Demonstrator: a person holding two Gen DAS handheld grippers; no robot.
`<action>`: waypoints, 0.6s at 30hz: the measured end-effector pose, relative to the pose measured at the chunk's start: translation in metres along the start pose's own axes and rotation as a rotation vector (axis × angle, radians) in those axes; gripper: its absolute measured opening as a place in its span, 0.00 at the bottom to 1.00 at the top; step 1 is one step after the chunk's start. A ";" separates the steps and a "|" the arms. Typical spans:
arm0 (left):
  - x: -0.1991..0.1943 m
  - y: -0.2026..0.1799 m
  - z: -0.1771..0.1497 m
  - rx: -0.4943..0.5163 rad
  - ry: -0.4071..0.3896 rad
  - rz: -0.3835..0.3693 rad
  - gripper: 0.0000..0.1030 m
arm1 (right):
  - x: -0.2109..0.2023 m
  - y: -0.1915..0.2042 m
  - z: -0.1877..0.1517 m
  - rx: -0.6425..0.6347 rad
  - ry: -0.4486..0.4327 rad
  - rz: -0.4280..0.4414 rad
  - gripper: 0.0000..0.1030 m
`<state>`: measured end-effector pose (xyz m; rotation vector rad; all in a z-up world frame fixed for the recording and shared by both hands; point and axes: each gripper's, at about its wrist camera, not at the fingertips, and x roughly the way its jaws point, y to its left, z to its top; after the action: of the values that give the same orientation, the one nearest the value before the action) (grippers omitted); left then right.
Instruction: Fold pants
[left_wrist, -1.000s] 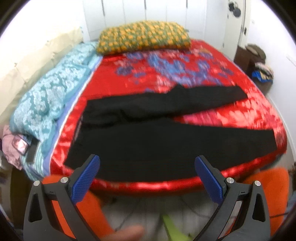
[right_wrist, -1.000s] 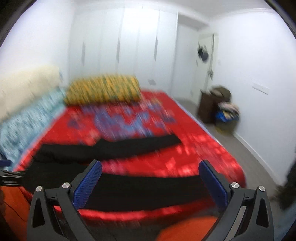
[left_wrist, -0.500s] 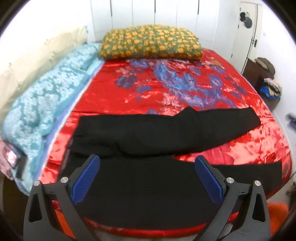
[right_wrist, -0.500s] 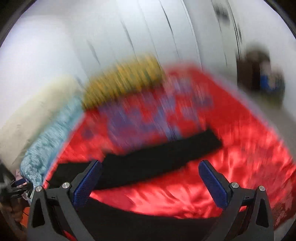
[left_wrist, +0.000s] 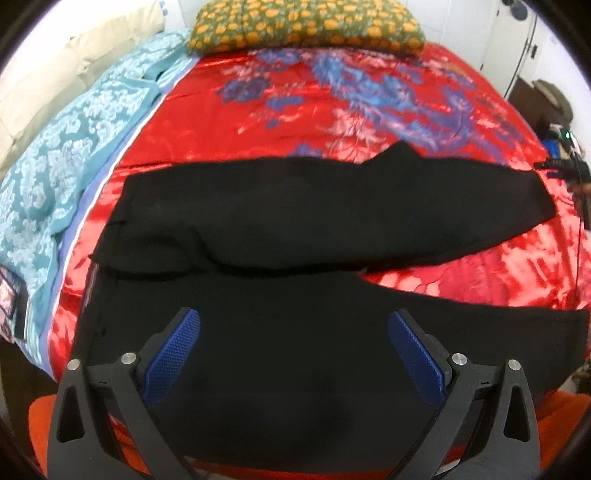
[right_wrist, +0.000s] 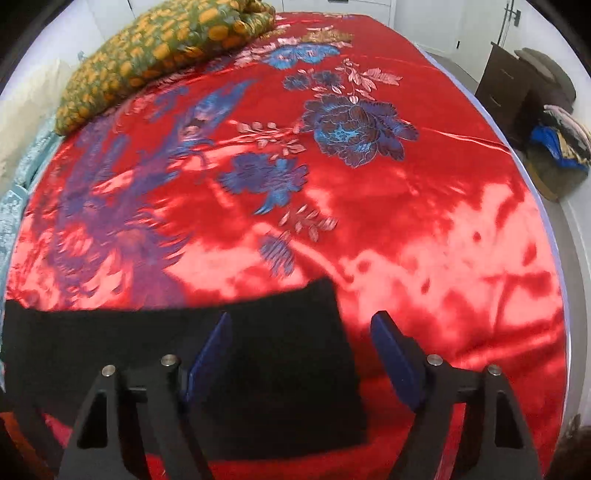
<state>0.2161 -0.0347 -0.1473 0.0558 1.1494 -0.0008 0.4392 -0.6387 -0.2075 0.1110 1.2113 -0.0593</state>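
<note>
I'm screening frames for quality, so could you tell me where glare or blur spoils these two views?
Left wrist: red bedspread shows glare streaks at right; black pants lack detail. Right wrist: washed-out pink glare near the right gripper; slight smear at left; fisheye bends both.

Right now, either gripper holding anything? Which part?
Nothing held. Left gripper is open above the black pants; right gripper is open over a leg end, jaws not closed on cloth.

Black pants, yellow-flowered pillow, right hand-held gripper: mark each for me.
black pants (left_wrist: 295, 221), left wrist view, middle of the far leg
yellow-flowered pillow (left_wrist: 306, 26), left wrist view, its centre
right hand-held gripper (right_wrist: 301, 343), right wrist view, between fingertips
</note>
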 end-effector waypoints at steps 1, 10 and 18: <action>0.004 -0.001 -0.001 0.002 0.013 0.005 0.99 | 0.008 -0.003 0.004 0.009 0.003 0.005 0.72; 0.014 -0.020 0.006 0.013 0.024 -0.011 0.99 | -0.047 0.001 -0.010 -0.040 -0.121 -0.001 0.05; -0.006 -0.028 0.011 -0.025 -0.040 -0.030 0.99 | -0.039 -0.039 -0.068 0.339 -0.242 -0.126 0.06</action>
<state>0.2231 -0.0631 -0.1386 0.0163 1.1102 -0.0146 0.3583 -0.6703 -0.1972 0.3148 0.9572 -0.3788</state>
